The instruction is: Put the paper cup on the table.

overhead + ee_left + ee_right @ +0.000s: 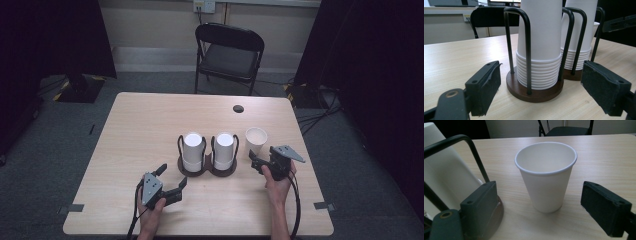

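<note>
On the wooden table [140, 125], 2 stacks of inverted white paper cups stand in a double wire holder with round dark wooden bases. The left stack [192, 151] and the right stack [224, 150] sit side by side, each ringed by black wire loops. 1 single paper cup [256, 140] stands upright, mouth up, just beside the right stack on its right, apart from the holder [207, 171]. The right gripper [256, 164] is held near that cup on the person's side; in the right gripper view the cup [546, 176] stands on the table ahead of the spread jaws, and neither pad touches it. The left gripper [172, 178] rests low near the holder's left base, jaws spread wide; in the left gripper view the left stack [539, 45] stands beyond the pads, untouched. A black folding chair [228, 52] stands beyond the far edge of the table.
</note>
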